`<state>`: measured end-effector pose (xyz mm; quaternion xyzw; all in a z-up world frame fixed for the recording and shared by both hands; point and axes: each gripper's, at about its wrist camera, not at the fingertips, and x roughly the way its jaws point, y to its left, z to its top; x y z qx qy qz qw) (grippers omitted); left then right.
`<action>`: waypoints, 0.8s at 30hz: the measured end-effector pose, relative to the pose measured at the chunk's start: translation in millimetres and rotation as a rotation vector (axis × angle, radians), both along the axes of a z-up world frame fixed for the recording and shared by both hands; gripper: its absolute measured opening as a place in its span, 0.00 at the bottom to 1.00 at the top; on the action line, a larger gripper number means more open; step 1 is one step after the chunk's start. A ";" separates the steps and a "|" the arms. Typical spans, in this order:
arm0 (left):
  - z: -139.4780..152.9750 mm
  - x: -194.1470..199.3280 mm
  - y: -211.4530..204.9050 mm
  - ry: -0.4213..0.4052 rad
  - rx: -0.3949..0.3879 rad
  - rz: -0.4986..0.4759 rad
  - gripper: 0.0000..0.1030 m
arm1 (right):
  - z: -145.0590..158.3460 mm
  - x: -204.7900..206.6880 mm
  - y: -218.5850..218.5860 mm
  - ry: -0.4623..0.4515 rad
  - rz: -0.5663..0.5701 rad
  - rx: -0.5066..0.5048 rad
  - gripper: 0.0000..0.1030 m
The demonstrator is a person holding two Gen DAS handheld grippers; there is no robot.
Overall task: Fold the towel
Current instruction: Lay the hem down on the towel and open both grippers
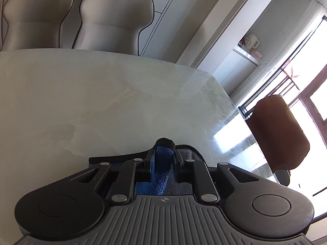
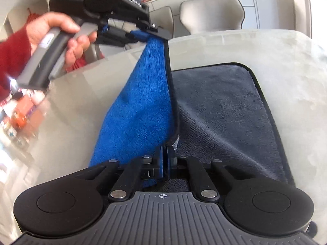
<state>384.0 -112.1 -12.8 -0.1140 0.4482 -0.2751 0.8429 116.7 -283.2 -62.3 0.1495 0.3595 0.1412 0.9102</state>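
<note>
The towel (image 2: 224,106) is blue on one side and grey on the other, with a black hem. Its grey side lies flat on the pale marble table (image 2: 286,51). My left gripper (image 1: 163,155) is shut on a bunched blue corner (image 1: 163,163); in the right wrist view it (image 2: 157,32) holds that corner lifted above the table. My right gripper (image 2: 166,153) is shut on the near hem, so the lifted blue edge (image 2: 139,106) stretches between the two grippers.
Two beige chairs (image 1: 114,20) stand at the table's far side and a brown chair (image 1: 280,132) at its right end. A bright window lies behind it. The person's hand in a red sleeve (image 2: 61,32) holds the left gripper's handle.
</note>
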 end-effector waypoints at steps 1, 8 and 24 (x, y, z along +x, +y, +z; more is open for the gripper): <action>0.5 -0.7 1.1 0.000 0.002 0.002 0.15 | 3.6 -2.7 -3.1 -0.008 -0.013 0.033 0.04; 20.0 -3.6 -4.9 -0.052 0.007 -0.022 0.14 | 42.3 -37.6 -26.7 -0.100 -0.092 0.162 0.04; 0.9 3.2 -111.4 -0.078 0.086 -0.206 0.15 | 36.0 -86.4 -64.7 -0.027 -0.268 0.120 0.04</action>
